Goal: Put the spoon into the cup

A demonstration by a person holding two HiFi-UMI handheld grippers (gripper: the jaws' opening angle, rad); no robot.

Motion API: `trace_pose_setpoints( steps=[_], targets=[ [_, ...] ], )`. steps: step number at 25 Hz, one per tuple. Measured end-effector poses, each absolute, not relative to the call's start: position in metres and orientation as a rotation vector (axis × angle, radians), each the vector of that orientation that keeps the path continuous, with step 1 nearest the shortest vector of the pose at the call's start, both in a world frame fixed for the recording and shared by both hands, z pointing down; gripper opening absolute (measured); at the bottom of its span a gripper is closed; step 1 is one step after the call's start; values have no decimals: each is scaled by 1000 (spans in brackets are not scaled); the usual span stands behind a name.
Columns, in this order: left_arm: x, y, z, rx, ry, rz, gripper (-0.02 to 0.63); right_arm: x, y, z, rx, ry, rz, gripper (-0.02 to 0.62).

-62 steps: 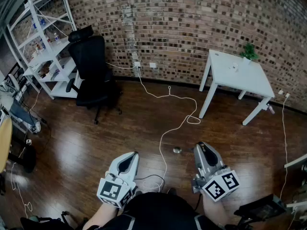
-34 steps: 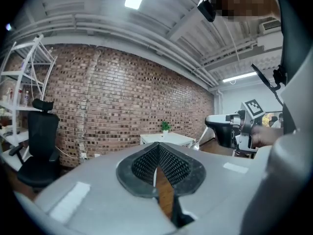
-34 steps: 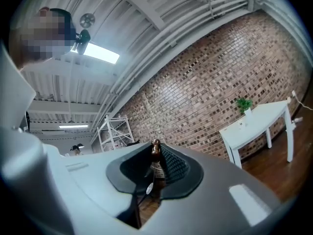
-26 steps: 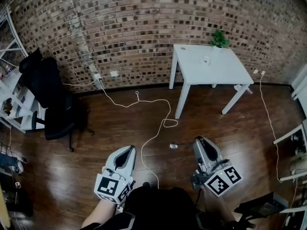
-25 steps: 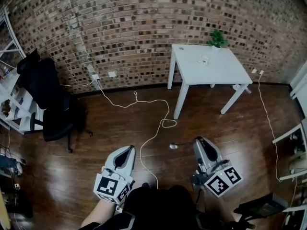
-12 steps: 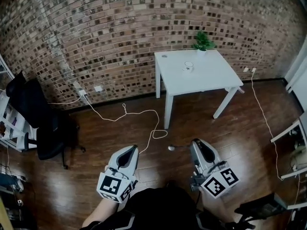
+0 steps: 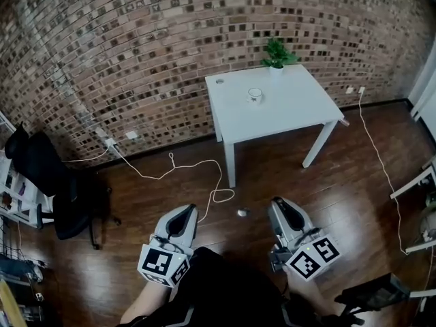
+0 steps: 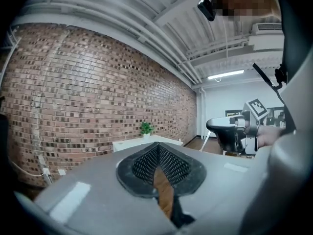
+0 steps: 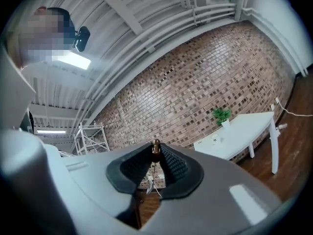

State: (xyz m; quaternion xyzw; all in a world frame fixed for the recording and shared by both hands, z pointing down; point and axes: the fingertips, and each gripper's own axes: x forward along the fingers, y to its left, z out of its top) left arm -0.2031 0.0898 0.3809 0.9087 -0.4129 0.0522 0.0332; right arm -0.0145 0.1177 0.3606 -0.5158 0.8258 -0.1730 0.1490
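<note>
Right gripper (image 7: 278,204) has the goods; its jaws are pinched almost together on the slim metal spoon (image 7: 242,212), and in the right gripper view a small brown tip, seemingly the spoon's end, is nipped right at the pad tips. From the head view the spoon sticks out sideways, its long axis running three to nine, with the bowl out at nine o'clock of the fingertips, over the dark wooden floor (image 7: 327,182). Left gripper (image 7: 184,214) rides alongside with nothing in it; its pad tips meet, and only floor shows through the gap behind them.

Now the target: the small white cup (image 7: 255,95) stands on the white square table (image 7: 289,114), toward its far side, with a potted green plant (image 7: 276,52) behind it at the brick wall (image 7: 136,46). From the spoon hand the cup lies between eleven and twelve o'clock, well apart; from the empty hand it lies at about one o'clock. The two are about equally far off, but the right one holds the spoon, so the job looks to be its own. A white cable (image 7: 204,176) loops across the floor between the person and the table.

My read: this is the carry, with nothing delivered yet; the spoon lies crosswise, so it will likely need tipping bowl-down over the cup's mouth before release.
</note>
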Motion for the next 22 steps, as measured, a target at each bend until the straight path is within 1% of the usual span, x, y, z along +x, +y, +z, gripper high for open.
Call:
trace_pose_setpoints(
  steps=[6, 11, 22],
  targets=[
    [-189, 36, 390, 2788, -1235, 156, -8, -1, 67, 362, -1511, 2360, -480, 58],
    [-176, -30, 392, 2835, -1152, 136, -8, -2, 12, 345, -1558, 2397, -344, 58],
    [-192, -173, 385, 2845, -1046, 84, -8, 14, -98, 340, -1753, 2264, -411, 58]
  ],
)
